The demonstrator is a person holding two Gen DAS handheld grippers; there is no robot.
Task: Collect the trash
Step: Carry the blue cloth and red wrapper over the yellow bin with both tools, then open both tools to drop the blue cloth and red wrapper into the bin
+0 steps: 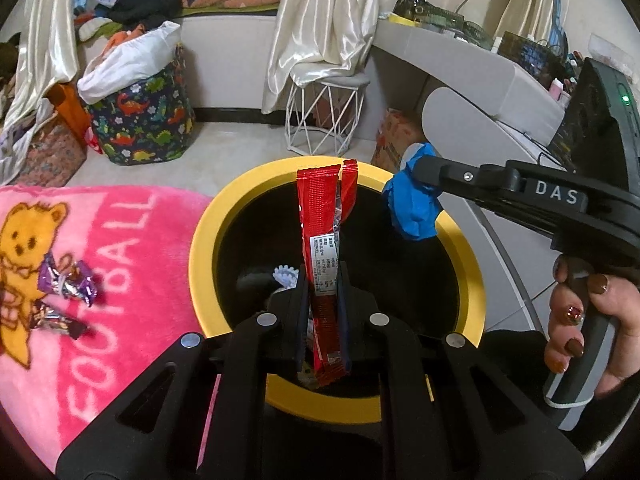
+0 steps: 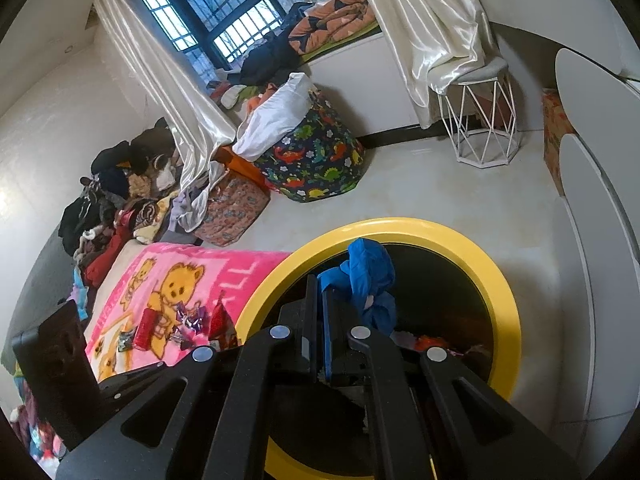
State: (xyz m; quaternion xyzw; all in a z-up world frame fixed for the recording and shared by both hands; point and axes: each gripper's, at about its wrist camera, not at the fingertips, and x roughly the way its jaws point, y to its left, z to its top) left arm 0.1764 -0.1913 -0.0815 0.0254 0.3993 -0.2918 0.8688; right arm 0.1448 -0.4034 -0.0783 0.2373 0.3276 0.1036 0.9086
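Observation:
My left gripper (image 1: 323,280) is shut on a long red snack wrapper (image 1: 325,216), which stands up above the round bin with the yellow rim (image 1: 204,236). My right gripper (image 2: 319,286) is shut on a crumpled blue wrapper (image 2: 370,272) over the same bin (image 2: 500,280). In the left wrist view the right gripper (image 1: 416,168) reaches in from the right with the blue wrapper (image 1: 412,208) over the bin's far edge. Purple candy wrappers (image 1: 68,280) lie on the pink blanket (image 1: 120,240) left of the bin. More wrappers, red and purple (image 2: 176,324), lie on the blanket in the right wrist view.
Some trash lies at the bin's dark bottom (image 2: 432,342). A dinosaur-print bag (image 1: 144,124) and a white wire stool (image 1: 324,116) stand on the pale floor beyond. A grey curved desk (image 1: 472,80) is to the right. A hand (image 1: 580,320) grips the right tool's handle. Clothes are piled at the left wall (image 2: 116,200).

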